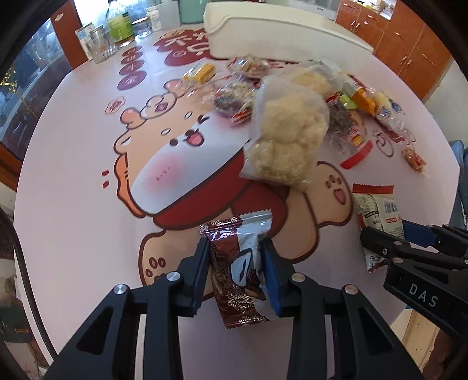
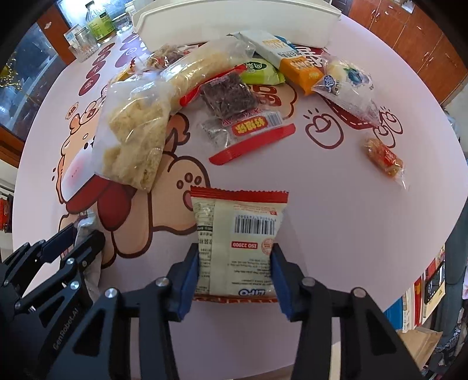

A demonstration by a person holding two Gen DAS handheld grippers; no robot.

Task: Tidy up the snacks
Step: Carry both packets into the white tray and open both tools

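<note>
Pink and cartoon-printed, the round tablecloth [image 1: 73,204] with its big bear drawing carried the whole spread. Nearest in the left wrist view, the left gripper [image 1: 235,257] had its blue-padded fingers closed in on a brown-and-silver foil snack packet [image 1: 237,263], pinched at both sides. Over on the other side, the right gripper [image 2: 235,273] was clamped the same way on a cream packet with red crimped ends [image 2: 237,242]; its barcode faced up, "ISO 22000" read upside down in a red box, and "LIPO" showed upside down at the near edge. Each gripper's black body showed in the other's view, one lettered "DAS", one "GenRobot.AI".

Further out, a clear bag of pale puffed rice cakes [image 2: 134,128] lay over the bear's scarf. Just beyond it sat a red-edged clear packet of dark seeds [image 2: 234,99], with yellow Chinese lettering too small to read. Off right, alone on bare pink cloth, was a small orange-red wrapped candy [image 2: 383,159]. Open cloth ran along the near rim on both sides.

Beyond those came a green packet [image 2: 260,71], an orange-and-white packet [image 2: 292,58] and a clear pastry wrapper with a blueberry picture [image 2: 348,81]. At the far edge stood a white plastic bin [image 1: 280,32], with glass jars and a green-labelled bottle [image 1: 120,24] to its left.
</note>
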